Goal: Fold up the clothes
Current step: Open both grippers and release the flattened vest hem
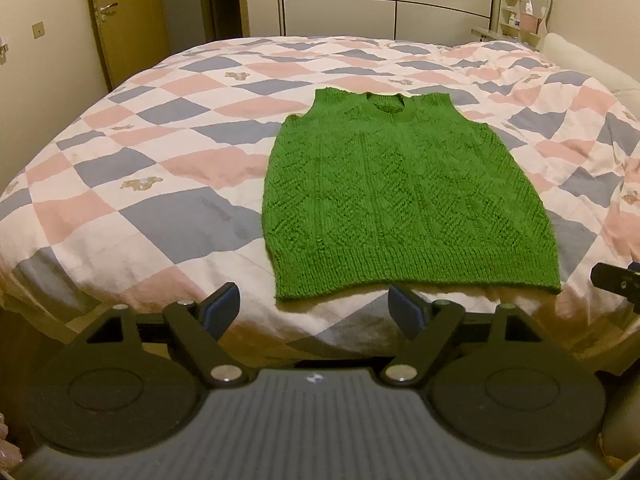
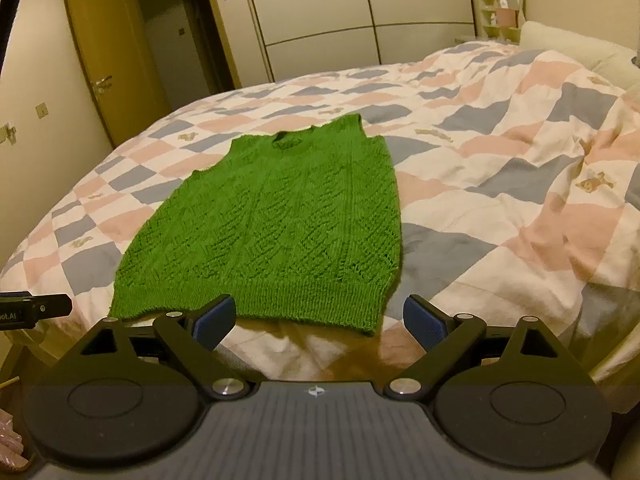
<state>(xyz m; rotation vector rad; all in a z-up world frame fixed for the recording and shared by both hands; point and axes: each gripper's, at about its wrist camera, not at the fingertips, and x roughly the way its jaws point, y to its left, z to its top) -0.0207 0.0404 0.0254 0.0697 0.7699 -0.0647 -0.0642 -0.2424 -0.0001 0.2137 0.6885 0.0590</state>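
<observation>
1. Pink, grey and white checked quilt [image 1: 160, 184] covers the bed, filling my view.
2. Green knitted vest [image 1: 408, 196] lies flat on it, neckline toward 12 o'clock, hem nearest me.
3. My left hand-held gripper [image 1: 314, 310] hangs before the hem at 6 o'clock, spread wide, holding nothing.
4. My right hand-held gripper [image 2: 320, 322] likewise gapes empty; the hem's right corner shows between its fingers.

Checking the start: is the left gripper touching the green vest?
Apart. Left wrist view: left gripper open, bedspread showing before the green vest.
</observation>
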